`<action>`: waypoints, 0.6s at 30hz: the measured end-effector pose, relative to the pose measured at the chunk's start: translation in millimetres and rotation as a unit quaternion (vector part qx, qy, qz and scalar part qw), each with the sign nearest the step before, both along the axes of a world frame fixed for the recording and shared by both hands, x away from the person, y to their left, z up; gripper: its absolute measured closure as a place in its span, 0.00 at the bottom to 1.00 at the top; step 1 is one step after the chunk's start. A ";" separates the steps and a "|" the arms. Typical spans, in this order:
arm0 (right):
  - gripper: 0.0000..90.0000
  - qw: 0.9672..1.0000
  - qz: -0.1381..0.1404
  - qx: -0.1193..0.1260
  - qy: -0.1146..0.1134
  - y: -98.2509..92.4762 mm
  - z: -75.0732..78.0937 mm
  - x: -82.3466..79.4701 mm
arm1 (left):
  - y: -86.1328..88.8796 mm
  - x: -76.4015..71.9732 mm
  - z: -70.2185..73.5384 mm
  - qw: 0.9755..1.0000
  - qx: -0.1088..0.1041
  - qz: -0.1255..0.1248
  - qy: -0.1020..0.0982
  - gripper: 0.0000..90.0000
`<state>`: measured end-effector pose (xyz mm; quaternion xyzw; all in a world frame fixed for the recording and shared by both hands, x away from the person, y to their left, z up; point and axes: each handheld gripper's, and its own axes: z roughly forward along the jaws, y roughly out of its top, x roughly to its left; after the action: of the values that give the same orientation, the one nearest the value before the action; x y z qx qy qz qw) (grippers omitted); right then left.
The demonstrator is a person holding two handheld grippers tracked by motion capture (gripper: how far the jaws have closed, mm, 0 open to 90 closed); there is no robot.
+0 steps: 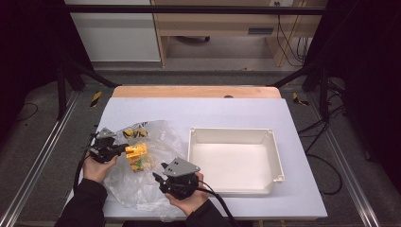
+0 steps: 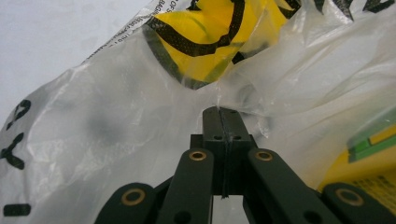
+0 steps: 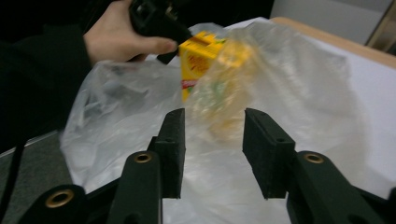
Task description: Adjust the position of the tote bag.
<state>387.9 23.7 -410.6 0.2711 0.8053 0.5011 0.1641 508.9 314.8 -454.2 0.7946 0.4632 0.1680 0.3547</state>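
Now L fingers (image 2: 222, 122) pinch bag (image 2: 116, 116); R fingers (image 3: 212, 140) apart.

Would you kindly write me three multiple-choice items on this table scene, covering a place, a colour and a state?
1. Where does the white tray stand relative to the plastic bag?
A. Left of it
B. Right of it
C. On top of it

2. What colour is the carton in the bag?
A. Yellow
B. Blue
C. Red

3. How do the jaws of the left gripper stand?
A. Wide apart, nothing between
B. Shut on the bag's film
C. Shut on the tray's rim

Answers: 1 B, as the high view shows the tray to the bag's right. 2 A, as the right gripper view shows a yellow box. 3 B, as the left gripper view shows its jaws closed together, pinching the film.
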 end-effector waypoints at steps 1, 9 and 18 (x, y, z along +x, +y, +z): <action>0.62 1.000 0.005 -0.001 0.003 2.5 -3.6 -2.1 | -0.1 -0.8 0.1 1.000 0.000 0.000 0.000 1.00; 0.60 0.999 0.006 -0.040 0.014 19.5 -36.0 -8.6 | 0.8 -3.4 2.1 1.000 -0.006 0.000 -0.003 1.00; 1.00 0.996 -0.041 -0.074 -0.004 10.0 -40.4 -6.3 | -0.7 -1.9 0.0 1.000 0.000 -0.002 0.002 1.00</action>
<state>381.6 33.7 -450.9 0.2890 0.8278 0.4338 0.2074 507.0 314.1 -454.2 0.7957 0.4620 0.1658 0.3547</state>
